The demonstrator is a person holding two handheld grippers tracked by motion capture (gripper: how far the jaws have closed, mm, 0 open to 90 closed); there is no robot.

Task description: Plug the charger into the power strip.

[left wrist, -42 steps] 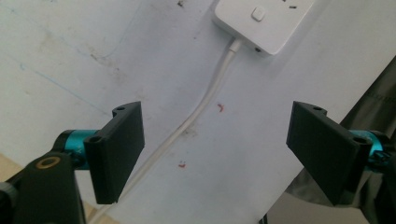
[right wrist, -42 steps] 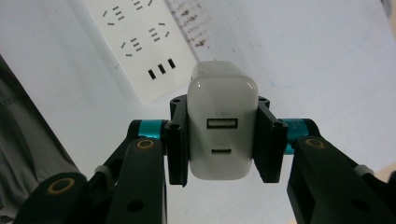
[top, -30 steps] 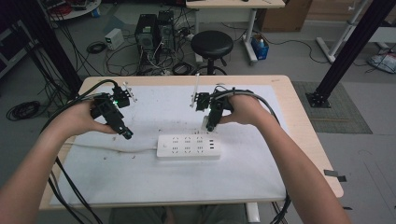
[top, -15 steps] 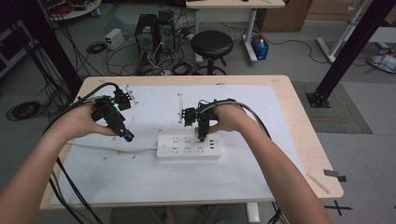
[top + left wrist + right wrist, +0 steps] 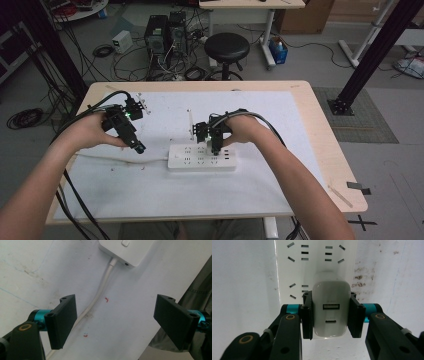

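Right gripper [image 5: 331, 315]: closed on a white charger [image 5: 331, 312], 1 jaw flat against each of its 2 long sides; in the high view this gripper [image 5: 214, 145] points down over the power strip [image 5: 202, 158]
Charger: a small rounded white block with 2 ports on the face turned to the camera; it sits directly over the strip's sockets, though whether its prongs are already in a socket is hidden by its own body
Handling: looks light, rigid and smooth-skinned, so likely to slip or twist if pinched near a rounded corner; the flat side walls, as held now, seem the best place to grip
Left gripper [image 5: 115, 320]: wide open and empty, jaws well apart above the bare table cover [image 5: 130, 322]; in the high view it [image 5: 136, 146] hovers just beside the strip's left end
Power strip: a long white bar lying flat near the middle of the table [image 5: 320, 130], sockets up; its button end [image 5: 126, 250] shows at the top of the left gripper view
Cord [image 5: 100, 295]: a thin white lead running from that end between the open jaws, limp and easy to drag
Likely step: pressing the charger straight down, judged from its position
Risk: the strip looks light and may slide or tip under a push; the free gripper seems placed to steady it
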